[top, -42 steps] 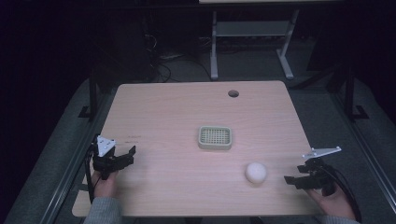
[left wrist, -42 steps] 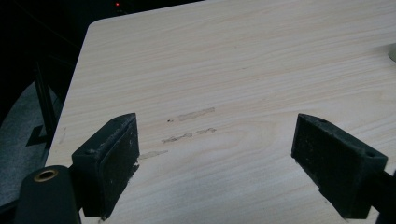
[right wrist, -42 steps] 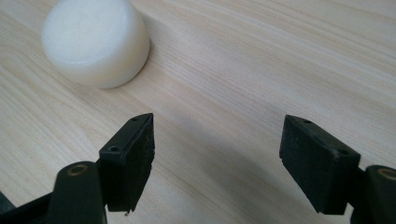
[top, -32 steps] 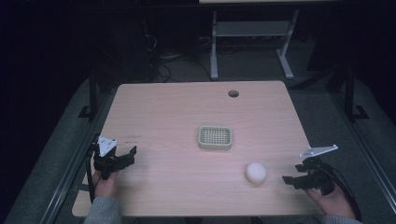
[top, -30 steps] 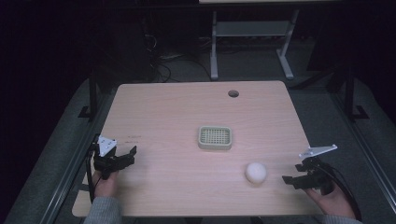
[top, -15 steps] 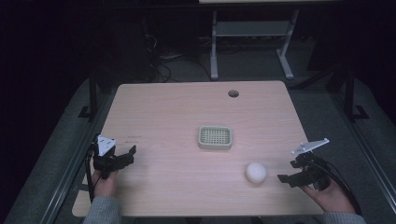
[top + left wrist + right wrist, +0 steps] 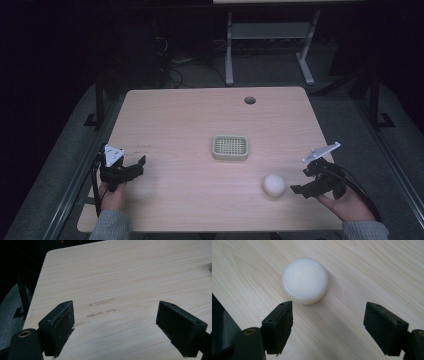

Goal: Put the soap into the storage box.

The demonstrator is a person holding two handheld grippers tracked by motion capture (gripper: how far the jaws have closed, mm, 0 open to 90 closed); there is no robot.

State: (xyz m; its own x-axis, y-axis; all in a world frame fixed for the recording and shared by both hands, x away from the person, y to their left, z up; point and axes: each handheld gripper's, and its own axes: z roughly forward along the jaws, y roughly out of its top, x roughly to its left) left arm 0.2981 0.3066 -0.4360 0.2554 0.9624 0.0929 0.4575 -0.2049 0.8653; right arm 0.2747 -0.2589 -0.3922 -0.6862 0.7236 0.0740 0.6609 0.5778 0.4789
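A round white soap-like puck (image 7: 274, 184) lies on the wooden table (image 7: 190, 120) at the front right. My right gripper (image 7: 300, 181) sits just right of it, open, jaws pointing at it. The right gripper view has the puck (image 7: 305, 280) just ahead of the open jaws, slightly to their left, with nothing between them. A pale green slotted dish (image 7: 230, 147) rests at the table's middle. At the front left my left gripper (image 7: 138, 165) is open over bare wood (image 7: 120, 285), gripping nothing.
A round cable hole (image 7: 249, 100) is near the table's far edge. Faint scuff marks (image 7: 102, 307) lie on the wood ahead of the left jaws. A metal stand (image 7: 267, 35) and cables are on the dark floor beyond the table.
My right gripper has moved left, toward the white puck. The left gripper, the puck and the dish have stayed in place.
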